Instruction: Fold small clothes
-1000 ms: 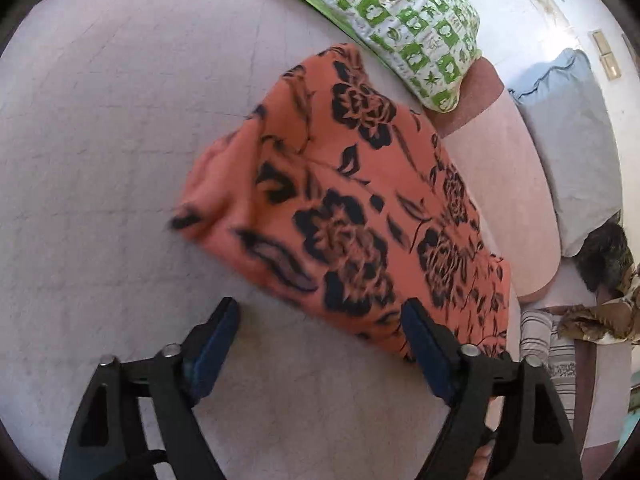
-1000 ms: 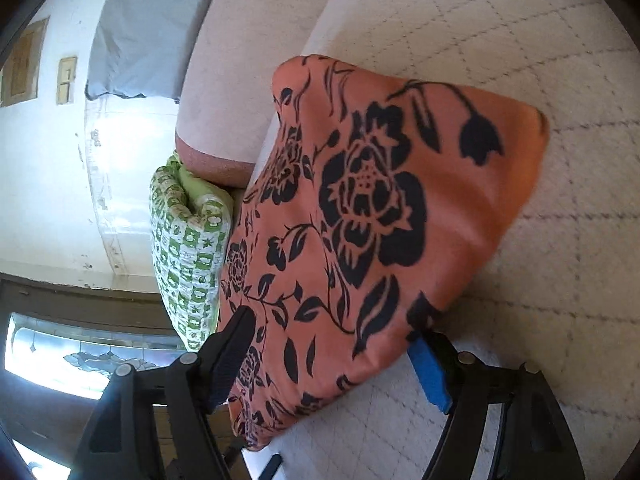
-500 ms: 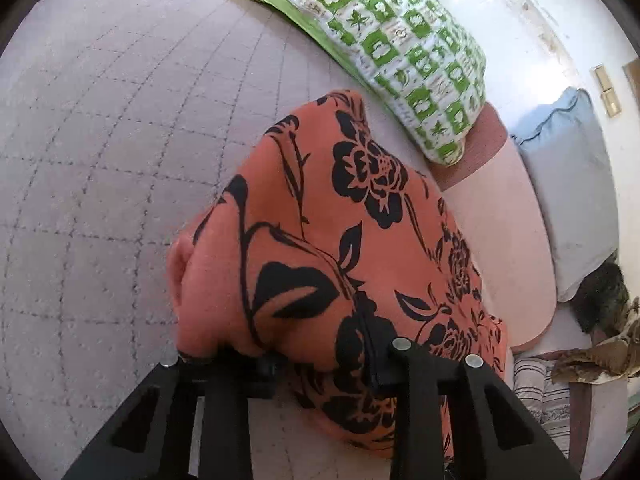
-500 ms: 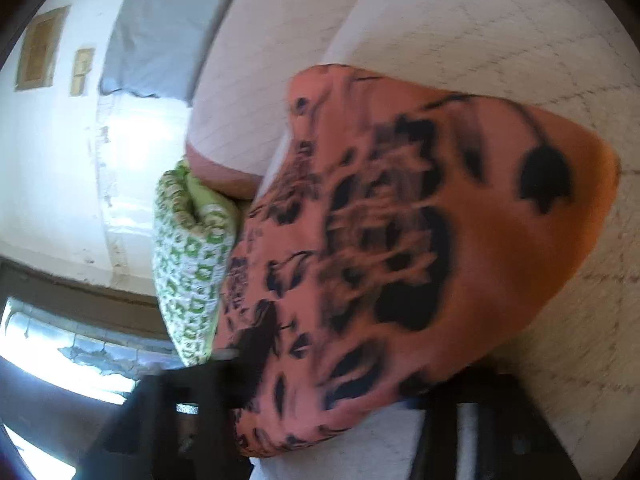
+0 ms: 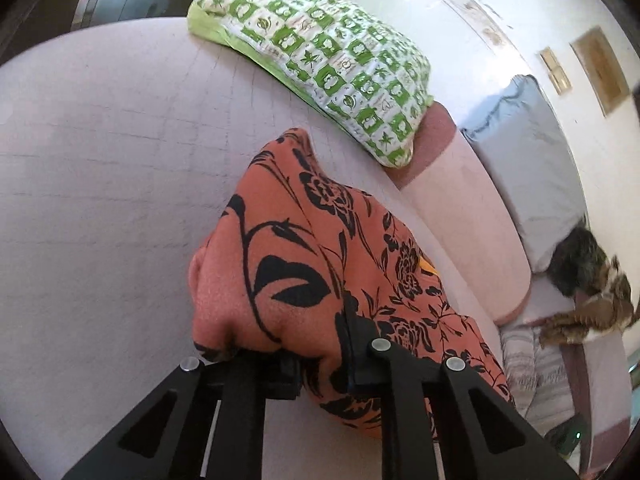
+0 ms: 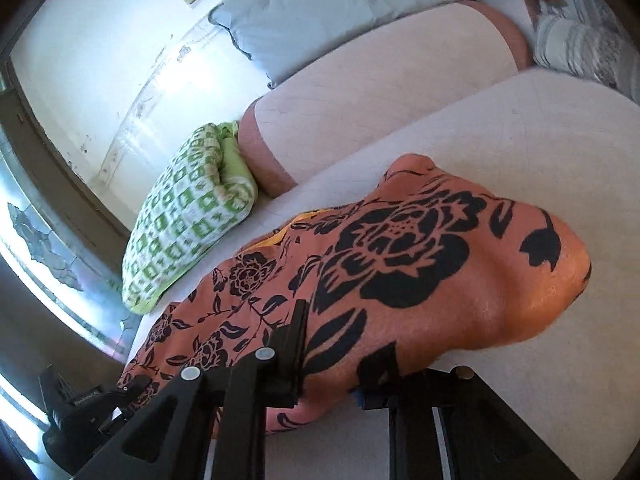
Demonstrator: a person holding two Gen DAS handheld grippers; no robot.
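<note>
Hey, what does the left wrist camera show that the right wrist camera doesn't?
Only the left wrist view: the left hand-held gripper, jaws closing on the orange floral garment, and brown crumpled clothing at far right. Only the right wrist view: the right hand-held gripper, closing on the same garment, and a window at left. Both: green patterned pillow, grey-blue pillow, pink bolster.

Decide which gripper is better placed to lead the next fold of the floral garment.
Probably neither alone. The left gripper and right gripper each pinch a near corner of the orange floral garment, jaws closing on bunched cloth, so both should carry the edge together.
</note>
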